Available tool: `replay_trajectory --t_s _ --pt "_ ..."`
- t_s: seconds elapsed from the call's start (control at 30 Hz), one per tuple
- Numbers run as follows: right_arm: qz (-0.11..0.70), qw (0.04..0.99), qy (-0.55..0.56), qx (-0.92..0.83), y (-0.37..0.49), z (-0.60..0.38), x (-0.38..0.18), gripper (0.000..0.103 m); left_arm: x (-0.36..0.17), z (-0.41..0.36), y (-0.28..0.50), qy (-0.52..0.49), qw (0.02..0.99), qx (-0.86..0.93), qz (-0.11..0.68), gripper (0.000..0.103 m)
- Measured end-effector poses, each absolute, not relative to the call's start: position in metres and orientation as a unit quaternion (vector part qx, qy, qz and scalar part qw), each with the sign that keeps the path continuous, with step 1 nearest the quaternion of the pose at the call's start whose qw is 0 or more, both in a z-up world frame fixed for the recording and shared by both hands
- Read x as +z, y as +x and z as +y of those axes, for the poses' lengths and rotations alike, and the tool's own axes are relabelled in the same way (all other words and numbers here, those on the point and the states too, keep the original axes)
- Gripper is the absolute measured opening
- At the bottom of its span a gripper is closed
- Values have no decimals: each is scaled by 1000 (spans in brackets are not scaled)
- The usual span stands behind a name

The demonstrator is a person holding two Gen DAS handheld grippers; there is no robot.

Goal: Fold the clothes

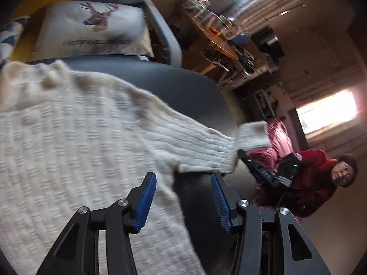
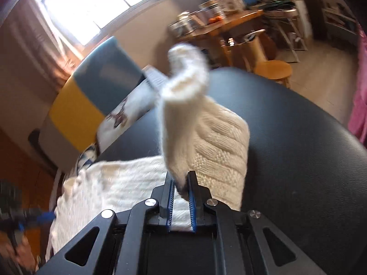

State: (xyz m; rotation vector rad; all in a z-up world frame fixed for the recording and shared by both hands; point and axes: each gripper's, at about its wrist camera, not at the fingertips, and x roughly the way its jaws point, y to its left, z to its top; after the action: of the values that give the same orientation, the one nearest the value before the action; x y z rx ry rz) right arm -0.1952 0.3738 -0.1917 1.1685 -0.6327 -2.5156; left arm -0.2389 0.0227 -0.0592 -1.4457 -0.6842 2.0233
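A cream knitted sweater [image 1: 68, 133] lies spread on a dark round table [image 1: 183, 87]. One sleeve [image 1: 201, 146] stretches to the right, and its cuff end is held by my right gripper [image 1: 243, 154] near the table's edge. My left gripper [image 1: 183, 178] hovers open above the sweater's edge, nothing between its blue pads [image 1: 146, 201]. In the right wrist view my right gripper [image 2: 182, 178] is shut on the sleeve [image 2: 181, 119], which rises from the jaws with its cuff [image 2: 188, 68] flopping in the air. The sweater's body [image 2: 119, 183] lies below it on the table [image 2: 298, 149].
A cushion with a deer print [image 1: 91, 29] rests on a yellow and blue sofa [image 2: 80, 96] behind the table. A cluttered wooden table [image 2: 224, 20], a chair and a round stool [image 2: 273, 68] stand further off. A person in a red jacket [image 1: 316, 178] is at the right.
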Motion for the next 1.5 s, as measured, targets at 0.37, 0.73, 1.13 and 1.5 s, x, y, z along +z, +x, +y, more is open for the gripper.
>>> replay_trajectory --t_s 0.37,0.73,1.13,1.5 --pt "-140 177 459 -859 -193 342 -223 10 -112 137 -313 -634 283 661 -285 51" --pt "-247 194 452 -835 -195 367 -233 10 -166 128 -316 -679 238 597 -354 52" --pt "-240 208 449 -835 -192 359 -228 12 -162 142 -327 -648 215 634 -364 8" --pt "-461 156 391 -781 -163 423 -228 24 -43 102 -331 -523 263 725 -363 7"
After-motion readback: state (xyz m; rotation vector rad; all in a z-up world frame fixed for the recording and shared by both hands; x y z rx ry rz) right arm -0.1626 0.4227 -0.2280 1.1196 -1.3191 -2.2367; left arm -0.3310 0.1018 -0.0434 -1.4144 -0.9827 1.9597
